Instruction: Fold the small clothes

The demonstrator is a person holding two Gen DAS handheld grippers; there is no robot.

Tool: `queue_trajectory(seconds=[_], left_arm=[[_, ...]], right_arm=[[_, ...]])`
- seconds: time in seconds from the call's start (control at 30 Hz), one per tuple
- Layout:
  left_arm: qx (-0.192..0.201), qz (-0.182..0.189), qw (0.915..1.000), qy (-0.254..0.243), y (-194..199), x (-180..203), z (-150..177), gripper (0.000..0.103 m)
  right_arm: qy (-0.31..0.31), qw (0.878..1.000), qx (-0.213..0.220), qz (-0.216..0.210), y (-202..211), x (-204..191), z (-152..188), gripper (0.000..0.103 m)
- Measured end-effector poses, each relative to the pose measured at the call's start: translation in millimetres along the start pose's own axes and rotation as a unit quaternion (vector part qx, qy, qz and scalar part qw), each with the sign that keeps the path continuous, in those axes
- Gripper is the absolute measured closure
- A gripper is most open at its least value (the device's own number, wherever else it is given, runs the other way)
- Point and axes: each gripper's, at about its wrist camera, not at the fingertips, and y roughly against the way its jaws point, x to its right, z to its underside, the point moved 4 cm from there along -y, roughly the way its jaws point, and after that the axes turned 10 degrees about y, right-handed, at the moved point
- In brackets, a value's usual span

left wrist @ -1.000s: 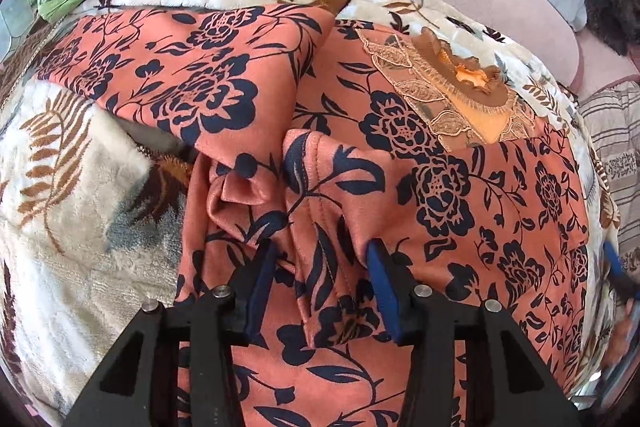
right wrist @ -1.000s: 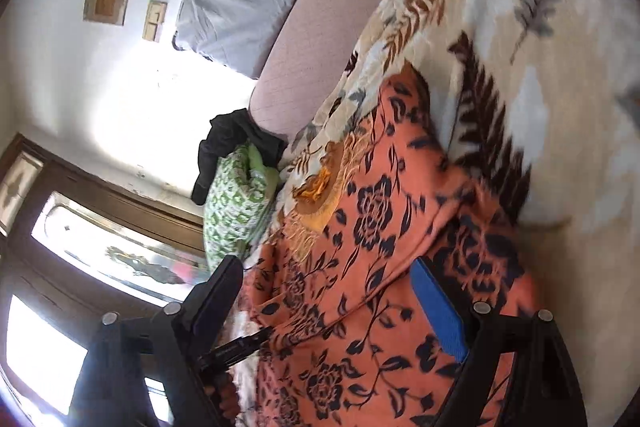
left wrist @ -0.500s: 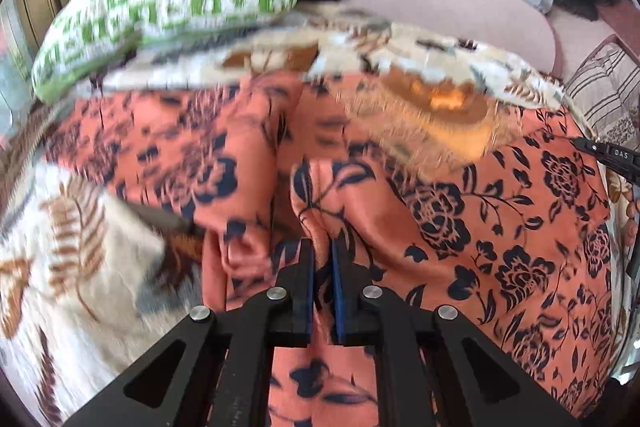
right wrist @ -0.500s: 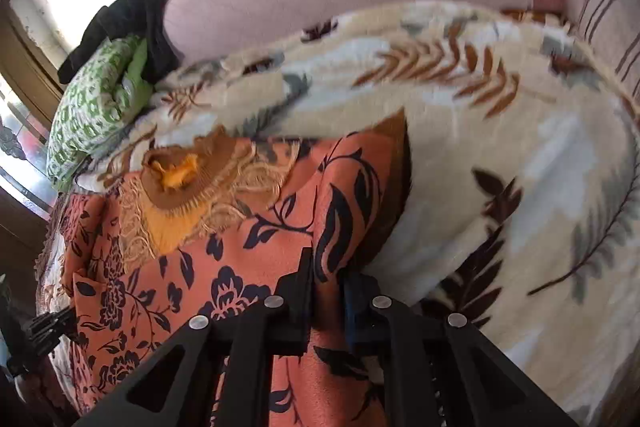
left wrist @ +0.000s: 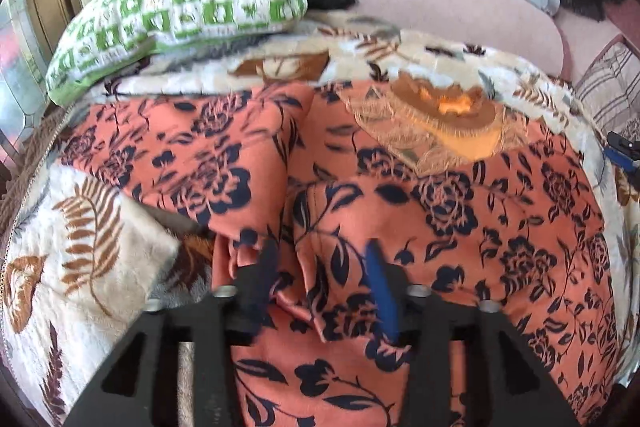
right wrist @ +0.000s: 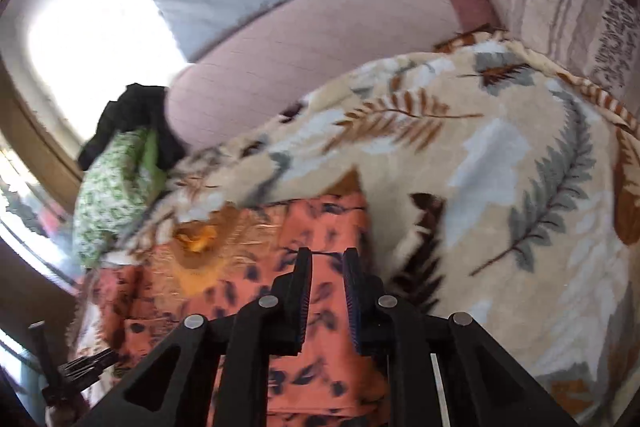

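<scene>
No readable text, brand, number or sign anywhere in either view. Dark script-like marks on the striped cushion [right wrist: 612, 39] at the upper right of the right wrist view, too blurred to read. Only leaf, flower and square patterns on the blanket [right wrist: 500, 155], the orange garment [left wrist: 460, 227] and the green pillow [left wrist: 180, 11].

The garment [left wrist: 460, 211] is showing orange with navy flowers and a gold embroidered neckline. The blanket [right wrist: 500, 155] is wearing cream with brown and grey ferns, and the pillow [left wrist: 180, 7] is showing green-and-white checks.
</scene>
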Motion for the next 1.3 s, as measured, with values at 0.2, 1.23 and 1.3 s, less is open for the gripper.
queue_trajectory(seconds=[0.2,1.23,1.3], left_arm=[[-0.08,0.008,0.9952,0.055,-29.3,-20.3,7.2,0.044],[0.04,0.118,0.9437,0.307,26.6,-194.5,39.2,0.029],[0.056,0.11,0.9394,0.32,32.2,-202.7,40.2,0.029]], right_arm=[[-0.078,0.989,-0.121,0.039,-69.4,30.4,32.6,0.011],[-0.057,0.953,-0.21,-0.212,-241.2,-277.4,113.8,0.012],[-0.06,0.951,-0.172,-0.249,-223.3,-292.0,102.3,0.011]])
